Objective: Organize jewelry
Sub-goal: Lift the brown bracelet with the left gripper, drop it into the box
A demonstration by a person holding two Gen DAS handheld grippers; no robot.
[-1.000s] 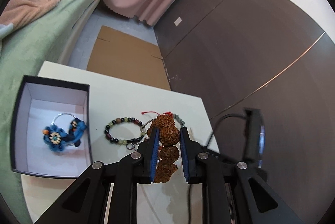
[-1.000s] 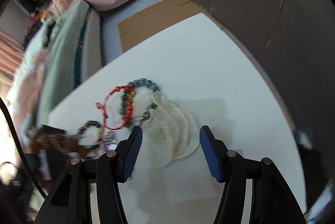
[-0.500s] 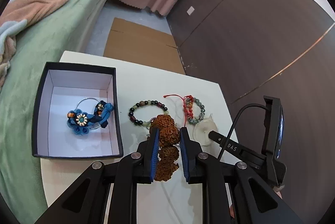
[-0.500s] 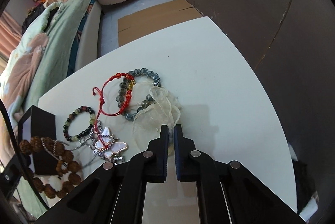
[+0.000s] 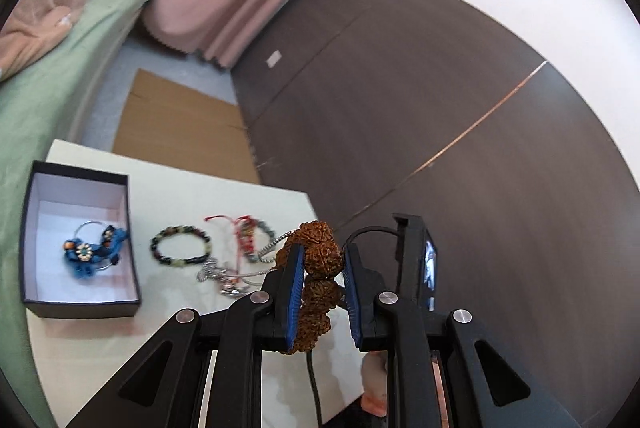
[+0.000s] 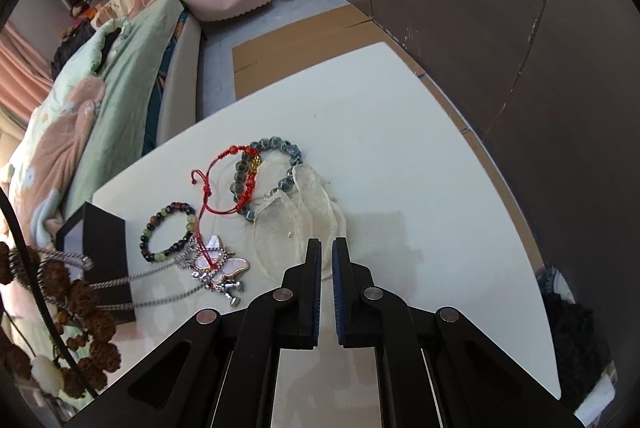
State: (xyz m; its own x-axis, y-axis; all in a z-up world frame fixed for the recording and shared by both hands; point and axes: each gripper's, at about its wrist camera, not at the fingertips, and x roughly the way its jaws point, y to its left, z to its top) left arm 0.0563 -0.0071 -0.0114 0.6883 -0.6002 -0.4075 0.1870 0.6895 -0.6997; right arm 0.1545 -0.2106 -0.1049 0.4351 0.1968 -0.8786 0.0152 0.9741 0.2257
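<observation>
My left gripper (image 5: 320, 260) is shut on a brown rudraksha bead string (image 5: 320, 256) and holds it above the white table (image 5: 192, 188); the string also hangs at the left of the right wrist view (image 6: 80, 300), with a silver chain caught on it. My right gripper (image 6: 327, 248) is shut, seemingly on the edge of the translucent shell pieces (image 6: 304, 212). On the table lie a dark bead bracelet (image 6: 168, 236), a red cord bracelet (image 6: 224, 188), a grey bead bracelet (image 6: 272, 148) and a butterfly pendant (image 6: 218, 266). A black box (image 5: 76, 240) holds a blue flower piece (image 5: 86, 252).
A green bed (image 5: 48, 76) lies to the left of the table. Flat cardboard (image 5: 176, 132) lies on the floor beyond it. A dark wooden wall (image 5: 440, 108) runs along the right. The table's right edge (image 6: 500, 188) is close to that wall.
My left gripper has risen and tilted, lifting the rudraksha string and pulling the silver chain of the butterfly pendant with it. My right gripper closed a second ago and stays shut.
</observation>
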